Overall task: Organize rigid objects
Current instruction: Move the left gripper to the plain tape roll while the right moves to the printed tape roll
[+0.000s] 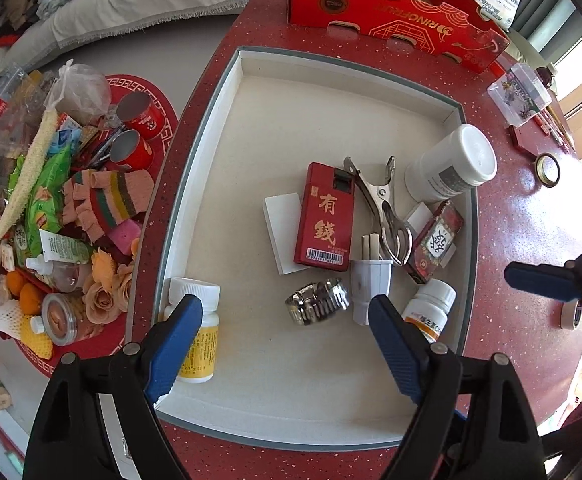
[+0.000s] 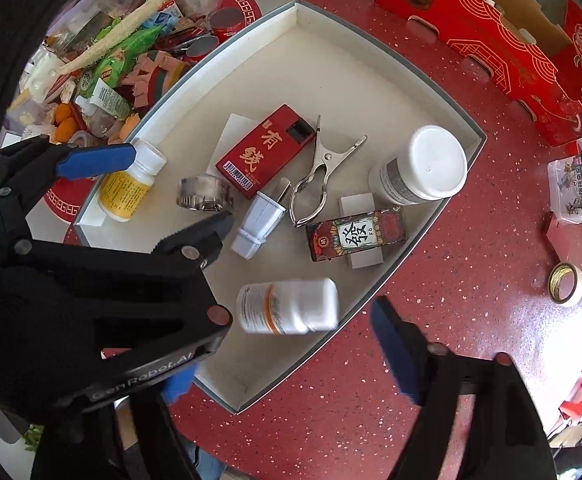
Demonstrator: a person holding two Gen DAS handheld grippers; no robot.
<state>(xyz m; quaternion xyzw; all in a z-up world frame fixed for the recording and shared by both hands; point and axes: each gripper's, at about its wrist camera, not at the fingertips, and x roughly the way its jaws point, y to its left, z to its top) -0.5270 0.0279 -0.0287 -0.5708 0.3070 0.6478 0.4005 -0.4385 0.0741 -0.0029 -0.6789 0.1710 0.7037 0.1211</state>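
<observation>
Left tool (image 1: 285, 312): hovering over the near end of the tray, its blue-padded fingers (image 1: 179, 340) spread wide and gripping nothing; the left finger is sitting in front of the yellow-labelled pill bottle (image 1: 197, 344).
Right tool (image 2: 291, 344): hanging over the tray's near corner, fingers spread apart; the small orange-labelled bottle (image 2: 287, 306) is showing blurred between them, and whether anything is touching it cannot be told.
Tray (image 1: 227, 92): a shallow white box with a grey rim, resting on the speckled red table (image 1: 531, 216) and holding the sorted items.
Yellow-labelled pill bottle: lying against the tray's left wall, white cap pointing away from the left wrist camera.
Red card box (image 1: 325, 216): lying flat near the tray's middle, gold characters and barcode facing up, partly covering a white card (image 1: 281, 232).
Metal clip (image 1: 383, 204): lying just right of the red card box, its loop end near the white plug (image 1: 371, 284).
Silver ring (image 1: 317, 300): sitting just left of the white plug.
Large white jar (image 1: 451, 164): lying against the tray's right wall.
Patterned card box (image 2: 357, 234): resting beside the large white jar, on another white card.
Red carton (image 1: 391, 16): standing on the table beyond the tray.
Tape roll (image 2: 565, 282): lying on the table, well apart from the tray.
Clutter pile (image 1: 51, 200): crowding a red mat beyond the table's left edge.
</observation>
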